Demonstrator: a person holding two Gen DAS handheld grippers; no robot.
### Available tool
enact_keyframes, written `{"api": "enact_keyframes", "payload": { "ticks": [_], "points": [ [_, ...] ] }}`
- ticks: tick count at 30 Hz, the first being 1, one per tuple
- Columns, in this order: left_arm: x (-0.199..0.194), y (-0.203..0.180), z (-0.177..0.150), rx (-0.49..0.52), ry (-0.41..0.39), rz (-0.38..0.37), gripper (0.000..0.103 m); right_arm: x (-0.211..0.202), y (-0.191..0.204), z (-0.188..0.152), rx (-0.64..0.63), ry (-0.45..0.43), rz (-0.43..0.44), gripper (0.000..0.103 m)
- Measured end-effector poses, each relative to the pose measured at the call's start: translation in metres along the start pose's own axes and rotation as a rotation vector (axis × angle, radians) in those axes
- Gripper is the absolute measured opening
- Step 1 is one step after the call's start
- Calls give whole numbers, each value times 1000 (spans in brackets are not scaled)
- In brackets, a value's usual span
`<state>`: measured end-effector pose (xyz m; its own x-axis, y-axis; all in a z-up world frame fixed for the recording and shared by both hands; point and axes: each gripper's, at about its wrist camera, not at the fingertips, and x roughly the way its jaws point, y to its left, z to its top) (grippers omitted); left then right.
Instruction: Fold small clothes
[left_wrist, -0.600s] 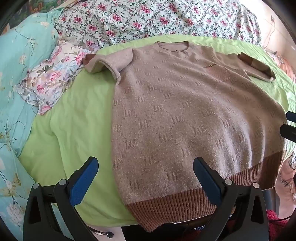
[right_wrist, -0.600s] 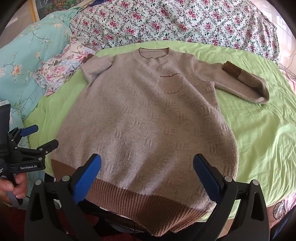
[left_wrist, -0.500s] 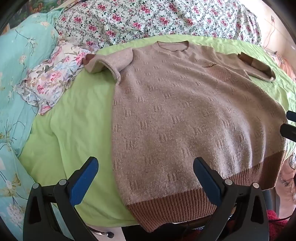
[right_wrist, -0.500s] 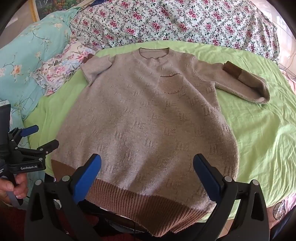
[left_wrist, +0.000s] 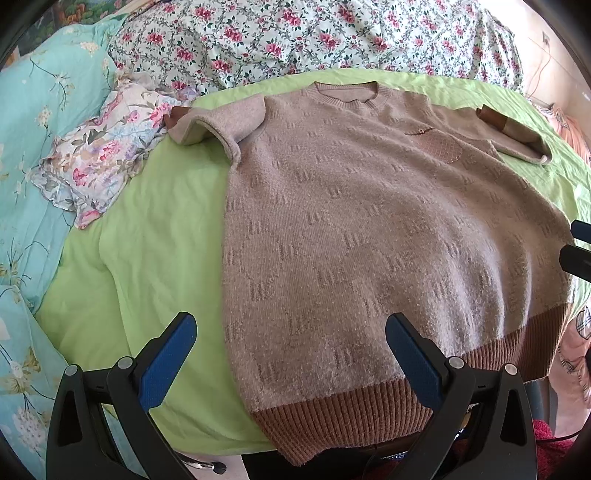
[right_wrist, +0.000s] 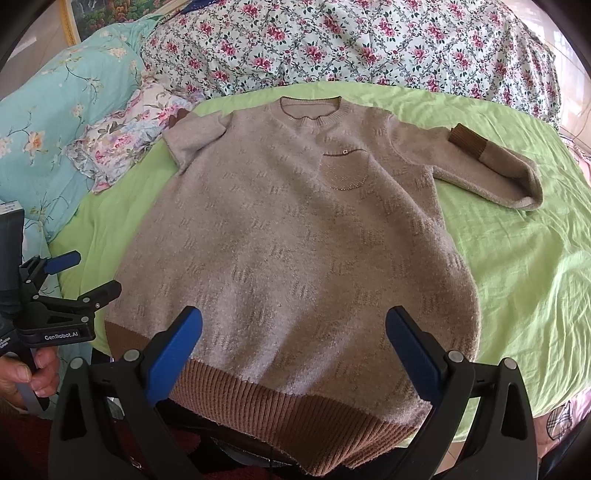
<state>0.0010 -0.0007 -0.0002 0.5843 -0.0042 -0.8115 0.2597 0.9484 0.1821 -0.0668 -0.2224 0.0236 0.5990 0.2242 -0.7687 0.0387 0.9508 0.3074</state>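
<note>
A beige knit sweater with a brown ribbed hem lies flat, front up, on a green sheet; it also shows in the right wrist view. Both sleeves are folded back near the shoulders, the left one and the right one. My left gripper is open and empty, just above the hem's left part. My right gripper is open and empty over the hem's middle. The left gripper also shows at the left edge of the right wrist view.
A floral quilt lies behind the sweater. A small floral pillow and a turquoise cover lie to the left. The bed's front edge runs under the hem. Bare green sheet lies on both sides.
</note>
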Motion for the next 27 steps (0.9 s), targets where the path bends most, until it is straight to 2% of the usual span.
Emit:
{"api": "enact_keyframes", "payload": {
  "ticks": [27],
  "points": [
    [6, -3, 8, 9, -6, 4, 102, 6, -4, 1, 10, -1, -4, 100]
  ]
}}
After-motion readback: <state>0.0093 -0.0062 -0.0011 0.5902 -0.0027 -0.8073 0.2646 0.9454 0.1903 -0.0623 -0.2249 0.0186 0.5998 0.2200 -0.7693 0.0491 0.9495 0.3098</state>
